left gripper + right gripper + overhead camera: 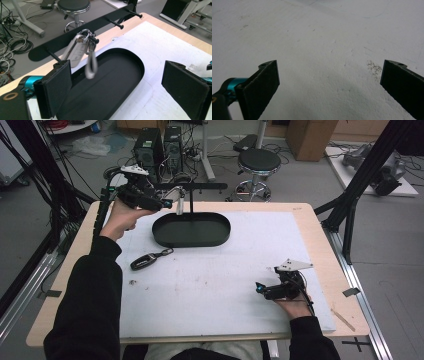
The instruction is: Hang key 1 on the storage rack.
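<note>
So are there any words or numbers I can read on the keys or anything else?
None can be read.
Silver key fob hanging on the rack peg: faint marks, too blurred.
Black key fob on the mat: too small.
Small label on the mat: too blurred.

I see wide bare counter [210, 290] ahead of my right gripper [329, 87], nothing between its spread fingers. On the left, the tray [191, 230], the peg rack [75, 35] with hanging keys [80, 50], and a key fob [145, 262] crowd the passage.
</note>
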Demonstrator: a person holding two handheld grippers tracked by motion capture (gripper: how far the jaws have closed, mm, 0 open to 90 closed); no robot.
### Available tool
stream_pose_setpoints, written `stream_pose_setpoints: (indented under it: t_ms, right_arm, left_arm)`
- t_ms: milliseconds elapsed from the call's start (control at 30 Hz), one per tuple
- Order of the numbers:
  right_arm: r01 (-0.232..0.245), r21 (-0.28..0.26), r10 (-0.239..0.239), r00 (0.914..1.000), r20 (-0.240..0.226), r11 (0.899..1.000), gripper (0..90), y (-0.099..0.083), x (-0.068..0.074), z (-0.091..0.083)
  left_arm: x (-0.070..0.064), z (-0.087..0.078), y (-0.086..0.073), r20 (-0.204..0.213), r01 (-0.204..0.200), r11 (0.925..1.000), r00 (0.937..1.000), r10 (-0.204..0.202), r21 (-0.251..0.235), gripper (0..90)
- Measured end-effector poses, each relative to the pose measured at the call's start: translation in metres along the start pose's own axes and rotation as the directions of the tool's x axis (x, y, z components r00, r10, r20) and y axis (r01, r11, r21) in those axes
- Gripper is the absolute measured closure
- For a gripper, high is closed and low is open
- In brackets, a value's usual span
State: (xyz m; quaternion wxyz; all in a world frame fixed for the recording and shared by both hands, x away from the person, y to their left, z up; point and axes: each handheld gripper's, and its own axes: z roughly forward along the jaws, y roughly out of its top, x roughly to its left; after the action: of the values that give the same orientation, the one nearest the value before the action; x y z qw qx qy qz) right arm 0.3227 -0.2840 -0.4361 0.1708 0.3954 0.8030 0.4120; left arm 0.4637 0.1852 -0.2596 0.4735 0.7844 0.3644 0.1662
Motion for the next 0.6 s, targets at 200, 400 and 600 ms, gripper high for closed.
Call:
stream_pose_setpoints:
  t_ms: [200, 400, 600]
  right_arm:
    - [0.001, 0.000, -0.001, 1.0000, 0.001, 1.000, 1.4, 0.000, 0.000, 0.000]
    - [0.000, 0.001, 0.000, 1.0000, 0.001, 1.000, 1.4, 0.000, 0.000, 0.000]
    - [0.002, 0.000, -0.002, 1.0000, 0.000, 1.000, 1.4, 0.000, 0.000, 0.000]
  left_arm:
    - [0.002, -0.009, -0.010, -0.006, 0.001, 0.9999, 1.0000, -0.001, -0.010, 10.0]
    - [0.004, -0.013, -0.025, -0.010, 0.004, 1.0000, 0.9999, -0.004, -0.004, 10.0]
    - [0.003, -0.016, -0.040, 0.001, -0.014, 0.9994, 0.9999, 0.013, 0.030, 10.0]
